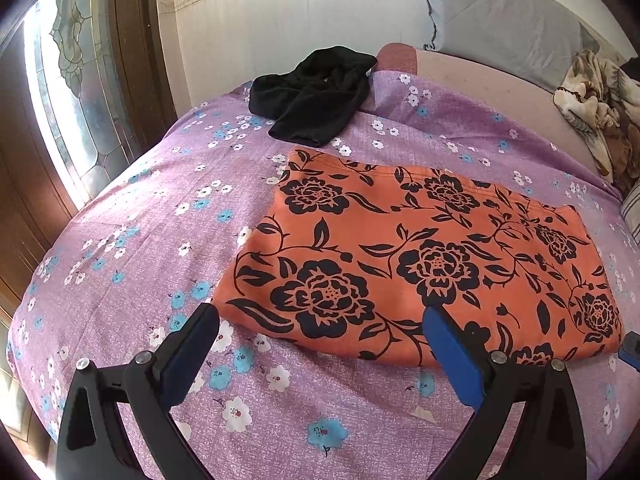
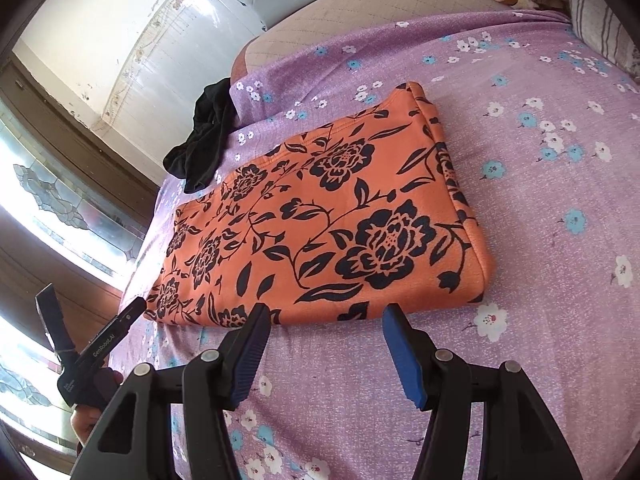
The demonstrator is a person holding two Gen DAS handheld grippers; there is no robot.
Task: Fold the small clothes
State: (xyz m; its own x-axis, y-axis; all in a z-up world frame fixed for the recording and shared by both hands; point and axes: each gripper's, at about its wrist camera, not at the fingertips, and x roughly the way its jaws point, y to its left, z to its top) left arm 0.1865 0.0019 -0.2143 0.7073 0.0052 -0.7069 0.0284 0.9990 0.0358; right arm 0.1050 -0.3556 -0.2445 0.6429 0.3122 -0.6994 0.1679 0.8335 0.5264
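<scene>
A bed covered with a purple sheet (image 1: 132, 240) printed with small white and blue flowers fills both views. On it lies an orange cloth with a black flower print (image 1: 420, 256), folded into a flat rectangle whose layered edges show at its right end in the right wrist view (image 2: 320, 216). Beyond its far left corner sits a crumpled black garment (image 1: 312, 92), near the edge of the sheet and apart from the orange cloth. A rumpled beige patterned blanket (image 1: 596, 100) lies at the far right of the bed.

The left gripper (image 1: 320, 320) hovers at the near left corner of the orange cloth, its blue-padded fingers spread wide and holding nothing. The right gripper (image 2: 326, 318) sits just short of the cloth's near edge, fingers likewise parted and empty.
</scene>
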